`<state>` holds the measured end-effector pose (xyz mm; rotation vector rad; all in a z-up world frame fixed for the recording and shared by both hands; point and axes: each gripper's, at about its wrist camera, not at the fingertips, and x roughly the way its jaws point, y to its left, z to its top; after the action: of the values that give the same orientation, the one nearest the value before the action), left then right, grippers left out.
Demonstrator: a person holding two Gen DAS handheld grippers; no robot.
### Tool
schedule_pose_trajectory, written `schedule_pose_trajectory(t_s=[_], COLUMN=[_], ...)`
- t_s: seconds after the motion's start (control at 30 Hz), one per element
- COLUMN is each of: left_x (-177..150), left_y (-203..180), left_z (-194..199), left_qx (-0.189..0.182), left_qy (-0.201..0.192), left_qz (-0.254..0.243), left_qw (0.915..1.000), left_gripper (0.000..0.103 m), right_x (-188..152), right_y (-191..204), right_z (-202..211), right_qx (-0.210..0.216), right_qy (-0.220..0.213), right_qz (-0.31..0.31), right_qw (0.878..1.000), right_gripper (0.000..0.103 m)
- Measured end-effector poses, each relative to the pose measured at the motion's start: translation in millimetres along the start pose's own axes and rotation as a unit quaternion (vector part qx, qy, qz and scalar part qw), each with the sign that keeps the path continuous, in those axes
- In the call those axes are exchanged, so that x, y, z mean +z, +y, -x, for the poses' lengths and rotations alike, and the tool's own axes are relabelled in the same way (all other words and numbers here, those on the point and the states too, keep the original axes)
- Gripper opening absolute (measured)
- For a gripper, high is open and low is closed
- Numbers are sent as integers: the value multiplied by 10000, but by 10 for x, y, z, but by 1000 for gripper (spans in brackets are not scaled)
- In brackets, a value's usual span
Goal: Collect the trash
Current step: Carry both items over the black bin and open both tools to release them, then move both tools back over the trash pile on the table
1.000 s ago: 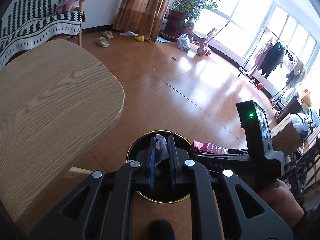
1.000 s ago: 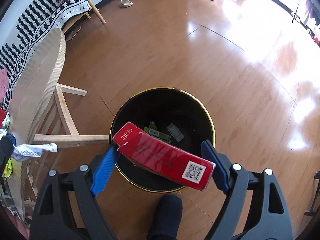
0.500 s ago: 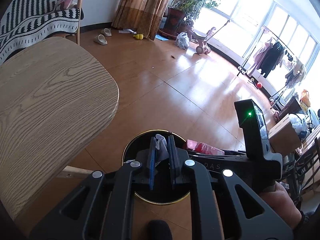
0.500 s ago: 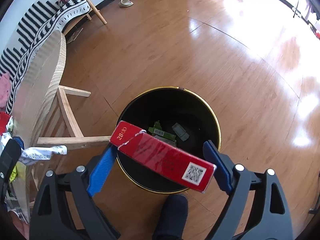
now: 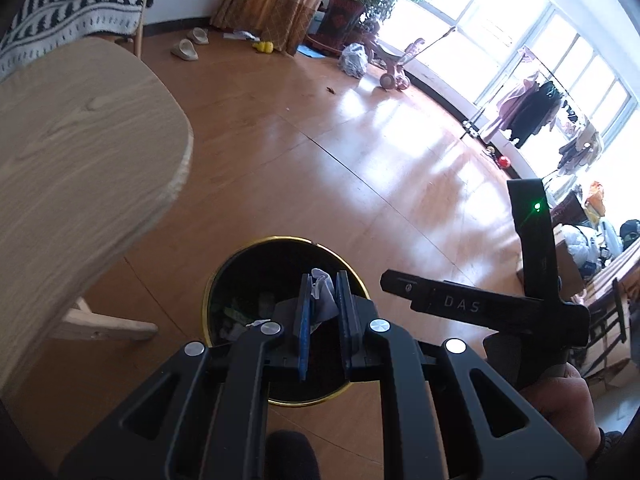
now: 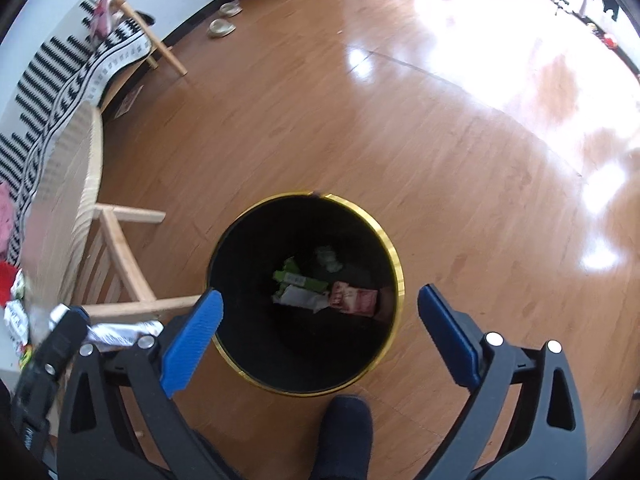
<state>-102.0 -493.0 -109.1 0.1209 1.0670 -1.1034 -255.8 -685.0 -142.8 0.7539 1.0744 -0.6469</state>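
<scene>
The right claw point(image 6: 320, 308) hung over the black bin point(image 6: 394, 256) with its gold rim, pointing steeply down into it. Its jaws had just been opening and stood wide apart, with nothing between the blue pads point(image 6: 194, 336). The red box point(image 6: 354, 298) lay at the bottom of the bin, against the wall on the right in the picture, beside a green wrapper point(image 6: 296, 278) and a white one point(image 6: 300, 298). A crumpled pale scrap point(image 6: 328, 258) lay a little beyond them.

The left claw point(image 5: 324, 284) was closed tight on a crumpled grey-white paper point(image 5: 322, 290), pinched between its two blue pads point(image 5: 304, 320). It hovered above the bin's mouth point(image 5: 280, 240), on the near side, with the paper sticking up past the tips. In the right wrist view that claw showed at the lower left edge, where the paper point(image 6: 120, 332) jutted out toward the bin.

The bin stood on the wooden floor point(image 6: 360, 120), just beside the pale wooden worktop point(image 5: 80, 152) and its leg frame point(image 6: 120, 240). More wrappers point(image 6: 16, 316) lay on the worktop's far left edge. A hand point(image 5: 568, 400) gripped the right claw's handle.
</scene>
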Motion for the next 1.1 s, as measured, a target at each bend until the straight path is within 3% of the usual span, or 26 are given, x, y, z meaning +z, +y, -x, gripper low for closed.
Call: schedule_pose_trajectory(t_s=[0.17,0.23,0.3,0.37,0.67,0.87,1.1], left_x=[-32,-47,-63,-71,-64,-34,-40], left_y=[3,-1,9,1,41,308,1011], left_z=[-213,-307,-350,-350,-60,505,1475], left_qx=[-237,-201,-229,-209,88,763,1623], left_qy=[152,276,320,244,72,-255,-839], left_qz=[54,28,78,109,-31,-189,-3], left_qw=[9996,9994,9992,9994,9999,9966,9832], left_gripper=[12,21,67,77,90,94,95], right_x=[16,22,20,32,26,-8,-204], right_y=[-77,-106,-133,-159,76,674,1866], right_z=[45,72,95,129,255,453,610], right_qx=[-57,-83,-83,-87,45,217,810], right_qy=[-109,-163,-203,-267,-410,-724,-845], right_qz=[-92,-121,-166,-238,-73,484,1457], right_qw=[9999,9998,9996,9993,9991,9960,9824], right_gripper=[96,96,96,96,96,96,96])
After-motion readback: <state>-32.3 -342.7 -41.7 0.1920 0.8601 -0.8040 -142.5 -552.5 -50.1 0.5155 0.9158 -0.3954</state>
